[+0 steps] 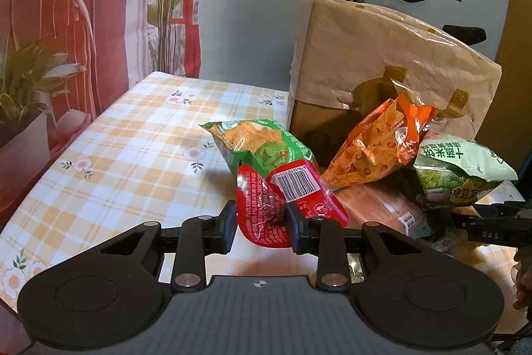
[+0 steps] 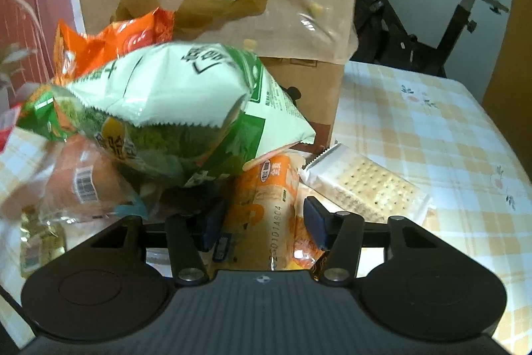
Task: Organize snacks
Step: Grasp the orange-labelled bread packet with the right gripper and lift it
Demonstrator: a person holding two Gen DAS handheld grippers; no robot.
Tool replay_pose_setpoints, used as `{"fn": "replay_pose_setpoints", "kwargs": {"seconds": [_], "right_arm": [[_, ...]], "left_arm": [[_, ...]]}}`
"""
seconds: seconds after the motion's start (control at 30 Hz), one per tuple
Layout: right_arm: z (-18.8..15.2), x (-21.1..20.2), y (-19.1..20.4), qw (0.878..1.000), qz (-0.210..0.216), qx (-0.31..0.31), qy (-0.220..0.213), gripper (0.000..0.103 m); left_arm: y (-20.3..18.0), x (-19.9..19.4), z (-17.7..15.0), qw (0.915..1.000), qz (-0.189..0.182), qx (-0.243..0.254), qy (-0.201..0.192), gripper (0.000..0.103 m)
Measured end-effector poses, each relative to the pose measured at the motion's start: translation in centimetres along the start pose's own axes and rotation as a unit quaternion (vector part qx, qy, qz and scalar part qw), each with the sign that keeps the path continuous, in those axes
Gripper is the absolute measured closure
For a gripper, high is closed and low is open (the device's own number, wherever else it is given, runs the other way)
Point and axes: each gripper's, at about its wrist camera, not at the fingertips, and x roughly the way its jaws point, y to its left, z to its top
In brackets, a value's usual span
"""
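Most of the task remains, as a judgement: no snack is visibly sorted, and the packets lie in a loose heap on the counter (image 1: 116, 155) in front of the paper-covered box (image 1: 382, 55).

Status, largest item first:
- The pale green bag (image 2: 173, 95) sits on top of the heap, leaning over the packets below.
- The orange chip bag (image 1: 375, 148) stands propped against the box.
- The green chip bag (image 1: 262, 142) lies just left of it.
- The red packet (image 1: 266, 215) is the only item in hand. The left gripper (image 1: 261, 227) has its fingers closed firmly on it, and it looks raised off the counter.
- The right gripper (image 2: 264, 222) has its fingers partly open on either side of an orange-and-white packet (image 2: 266, 208); contact cannot be confirmed.

View differences:
- Only the left wrist view shows the red packet, the green chip bag and the bare counter area left of the heap.
- Only the right wrist view shows the cracker pack (image 2: 369, 188), the orange-and-white packet and the bare counter area right of the box.
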Motion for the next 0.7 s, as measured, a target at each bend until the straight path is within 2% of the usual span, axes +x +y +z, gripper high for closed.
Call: {"fn": "replay_pose_setpoints", "kwargs": {"seconds": [0.23,0.3,0.5,0.7], "right_arm": [[-0.1,0.4,0.8,0.999,-0.010,-0.039,0.008,0.049],[-0.2,0.3,0.8,0.999,-0.008,-0.039,0.003,0.056],[-0.8,-2.6,-1.5,0.998,0.025,0.044,-0.027,0.058],[-1.6,-5.9,-3.8,0.994,0.028,0.096,-0.053,0.058]], "left_arm": [[-0.3,-0.6,0.2,0.9999,-0.001,0.006,-0.012,0.070],[-0.3,-0.9,0.4,0.9999,0.000,0.005,-0.017,0.070],[-0.3,-1.3,1.0,0.9995,-0.003,0.000,-0.032,0.070],[-0.9,-1.0,1.3,0.9992,-0.018,0.008,-0.033,0.070]]}}
